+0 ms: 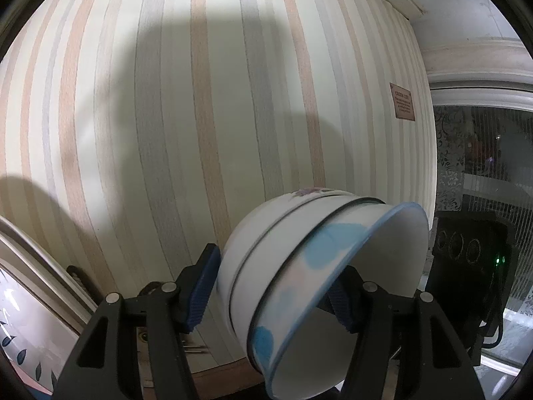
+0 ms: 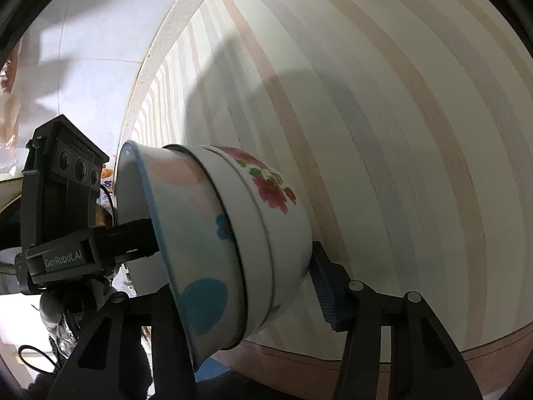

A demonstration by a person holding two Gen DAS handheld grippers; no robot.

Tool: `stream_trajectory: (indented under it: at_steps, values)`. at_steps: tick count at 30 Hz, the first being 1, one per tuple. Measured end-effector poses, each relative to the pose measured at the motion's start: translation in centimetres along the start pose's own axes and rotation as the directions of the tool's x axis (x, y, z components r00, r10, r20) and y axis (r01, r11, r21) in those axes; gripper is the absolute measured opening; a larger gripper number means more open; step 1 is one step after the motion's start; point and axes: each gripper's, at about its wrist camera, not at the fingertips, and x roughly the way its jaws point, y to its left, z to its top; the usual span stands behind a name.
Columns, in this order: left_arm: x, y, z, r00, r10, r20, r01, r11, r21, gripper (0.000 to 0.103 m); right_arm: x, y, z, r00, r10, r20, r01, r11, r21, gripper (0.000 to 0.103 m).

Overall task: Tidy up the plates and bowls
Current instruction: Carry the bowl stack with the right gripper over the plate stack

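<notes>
A stack of nested white bowls [image 1: 299,266], the outer one with a blue rim and blue and pink patches, is held on its side in the air. My left gripper [image 1: 271,291] is shut on the bowl stack, one blue pad on the stack's base, the other inside the mouth. In the right wrist view the same stack [image 2: 213,240] shows red flowers on the inner bowl. My right gripper [image 2: 243,286] is shut on the stack too, its right pad at the base. The left gripper's body [image 2: 66,220] reaches into the bowl's mouth from the left.
A striped wall [image 1: 200,116] fills both views close ahead. A small brown plaque [image 1: 402,101] hangs on it. A plate with a dark leaf pattern [image 1: 23,343] leans at the lower left. A patterned glass door [image 1: 483,166] stands at the right.
</notes>
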Motion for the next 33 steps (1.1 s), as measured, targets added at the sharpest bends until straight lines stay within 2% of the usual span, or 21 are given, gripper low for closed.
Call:
stream_trajectory:
  at_steps: [7,15,24,33]
  values:
    - [-0.6,-0.2,-0.6,0.999,0.037,0.026,-0.038,0.999,0.035,0.057,0.2,0.2,0.2,1.0,0.003,0.014,-0.003,1.0,0.005,0.053]
    - [-1.0,-0.6,-1.0,0.996,0.073,0.054,-0.076,0.995,0.066,0.055,-0.9,-0.2,-1.2,1.0,-0.002,0.028,0.003,1.0,-0.028,0.053]
    - [-2.7,-1.2,-1.6,0.994,0.067,0.085,-0.073,0.994,0.078,0.055,-2.3,0.8,-1.6,0.998,-0.023,0.053,0.028,0.996,-0.089,0.053]
    - [-6.1,0.0,-3.3,0.989,0.065,0.134,-0.071,0.997,0.041,0.055,-3.1,4.0,-2.8,0.999,-0.018,0.042,0.024,0.988,-0.155,0.052]
